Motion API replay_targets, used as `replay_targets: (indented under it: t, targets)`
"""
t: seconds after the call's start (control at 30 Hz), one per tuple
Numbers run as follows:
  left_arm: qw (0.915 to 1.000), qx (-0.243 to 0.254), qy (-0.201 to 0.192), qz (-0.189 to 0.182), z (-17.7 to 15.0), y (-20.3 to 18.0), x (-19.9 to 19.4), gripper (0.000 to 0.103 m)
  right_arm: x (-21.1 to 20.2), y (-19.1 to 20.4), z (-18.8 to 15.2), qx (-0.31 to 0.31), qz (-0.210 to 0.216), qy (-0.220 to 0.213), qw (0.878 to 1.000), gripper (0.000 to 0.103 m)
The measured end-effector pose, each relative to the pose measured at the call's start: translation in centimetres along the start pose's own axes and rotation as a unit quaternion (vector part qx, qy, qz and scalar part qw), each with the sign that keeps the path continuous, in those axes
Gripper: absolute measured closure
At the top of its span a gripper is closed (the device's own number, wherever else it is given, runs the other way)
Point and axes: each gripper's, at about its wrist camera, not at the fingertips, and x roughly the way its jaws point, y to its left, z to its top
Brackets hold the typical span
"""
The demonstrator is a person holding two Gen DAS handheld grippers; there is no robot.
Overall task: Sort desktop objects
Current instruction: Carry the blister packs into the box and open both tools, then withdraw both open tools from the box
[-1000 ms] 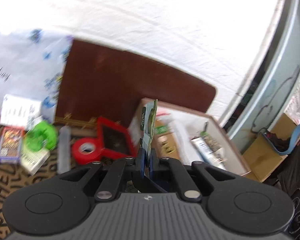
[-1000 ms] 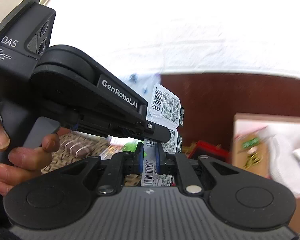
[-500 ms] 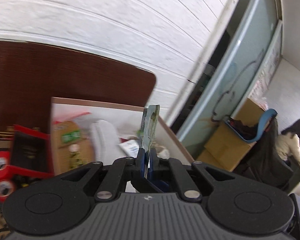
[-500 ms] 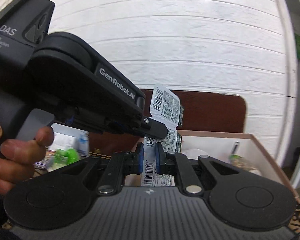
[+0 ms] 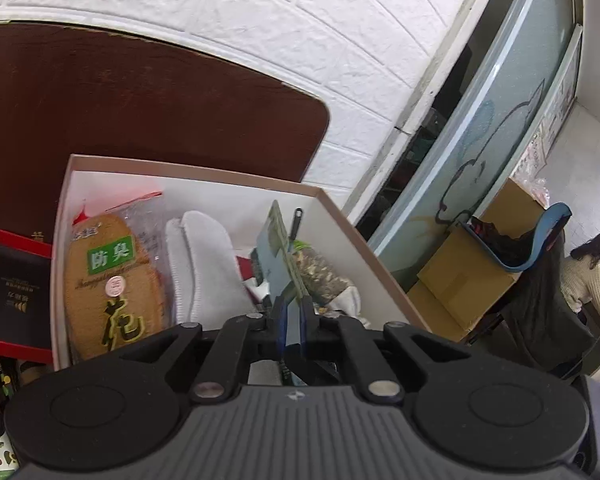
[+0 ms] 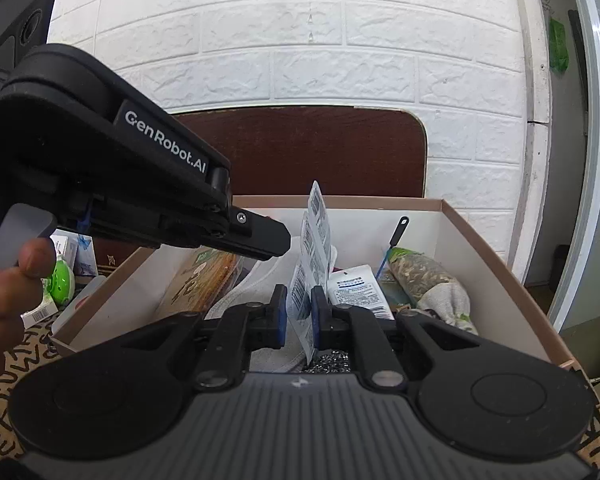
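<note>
Insole pack [image 5: 112, 280]: lying flat at the left of the box, wrapped in clear film; probably light, bendy and a bit slick to pinch.
Left gripper [image 5: 294, 322]: hanging over the box's near edge, its jaws opening from a narrow pinch, with the card between them.
Card [image 5: 278, 256]: standing on edge above the box's middle, leaning right; looking thin, light and fairly stiff, so it is likely dropping cleanly once freed.
Box [image 6: 496, 256]: sitting open against the brown board [image 6: 320, 148], already holding socks, a seed bag [image 6: 420, 276] and a brush.
Right gripper [image 6: 300, 314]: hovering above the box just right of the left one, its jaws narrow on the strip's lower end.
Strip [image 6: 314, 240]: a chain of small white barcoded sachets rising above the box; looking floppy, very light and slippery, best taken on a flat sachet near the end.
Risk: the strip may be catching on the left tool's finger beside it.
</note>
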Motion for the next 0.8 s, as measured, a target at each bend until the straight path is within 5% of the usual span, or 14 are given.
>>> replay_targets:
  t: [0.07, 0.1, 0.13, 0.27, 0.33, 0.4, 0.57, 0.8]
  targets:
    - [1.0000, 0.000, -0.004, 0.005, -0.2, 0.3, -0.3, 0.050, 0.2, 0.3, -0.1, -0.003, 0.001, 0.003, 1.000, 0.083]
    - [0.9999, 0.000, -0.009, 0.010, -0.3, 0.3, -0.5, 0.039, 0.6, 0.3, -0.1, -0.003, 0.001, 0.004, 1.000, 0.059]
    - [0.9997, 0.001, -0.018, 0.017, -0.3, 0.3, -0.8, 0.024, 1.0, 0.2, -0.1, -0.002, -0.001, 0.005, 1.000, 0.047]
    - [0.9982, 0.008, -0.046, 0.039, -0.2, 0.3, -2.0, 0.008, 0.9, 0.5, -0.3, -0.006, 0.003, 0.007, 1.000, 0.040]
    - [0.9976, 0.005, -0.044, 0.054, -0.3, 0.3, -2.4, 0.004, 0.8, 0.7, -0.3, -0.008, -0.002, 0.006, 1.000, 0.020]
    - [0.9961, 0.008, -0.036, 0.080, -0.4, 0.1, -2.6, 0.004, 0.5, 0.8, -0.3, -0.007, -0.011, 0.001, 1.000, 0.013]
    - [0.9909, 0.015, -0.019, 0.132, -1.1, -0.2, -2.9, 0.003, -0.1, 0.7, -0.2, -0.005, -0.018, 0.007, 1.000, 0.002]
    - [0.9868, 0.022, -0.020, 0.159, -2.2, -1.1, -4.4, 0.003, -1.5, -0.1, -0.3, 0.006, -0.036, 0.009, 0.999, 0.002]
